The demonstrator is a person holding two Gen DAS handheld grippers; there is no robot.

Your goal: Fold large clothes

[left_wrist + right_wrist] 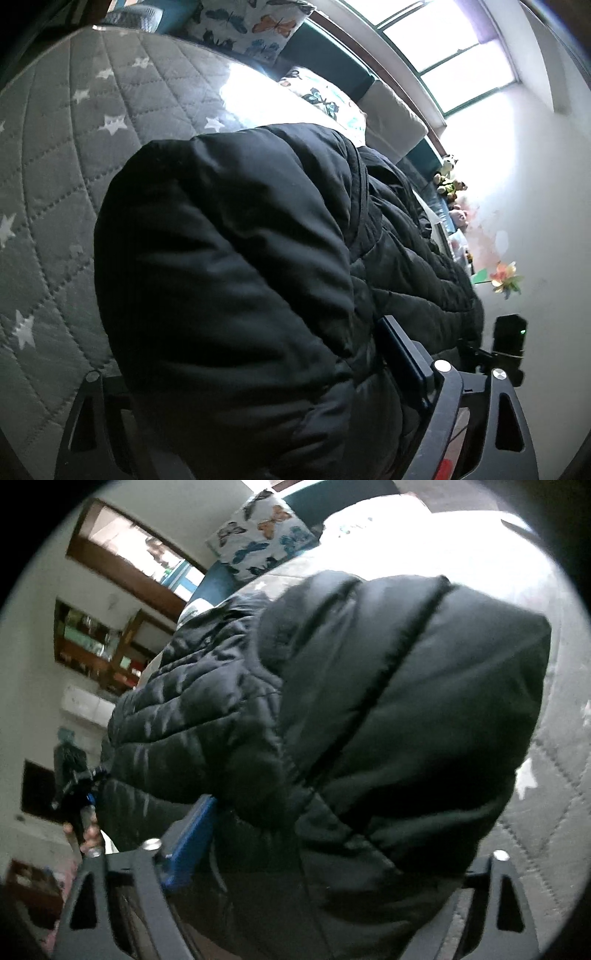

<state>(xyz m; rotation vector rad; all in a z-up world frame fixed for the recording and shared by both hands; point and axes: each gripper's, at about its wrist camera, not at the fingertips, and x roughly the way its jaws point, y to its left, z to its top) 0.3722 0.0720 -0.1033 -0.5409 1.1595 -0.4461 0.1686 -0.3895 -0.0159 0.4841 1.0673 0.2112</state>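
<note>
A bulky black puffer jacket (229,236) lies bunched on a grey quilted bedspread with white stars (55,155). In the left wrist view a thick fold of it fills the wide jaws of my left gripper (251,350). The blue pad (400,354) of one finger presses its side; the other finger is hidden under the cloth. In the right wrist view the jacket (369,701) likewise fills my right gripper (340,834), with one blue pad (194,830) against it and the far finger covered. A hand (86,836) holding the left gripper shows at the left edge.
Butterfly-print pillows (255,26) lie at the head of the bed, below a bright window (454,48). Soft toys (448,181) and a paper flower (506,282) stand along the white wall. Wooden wall shelves (96,638) show beyond the bed in the right wrist view.
</note>
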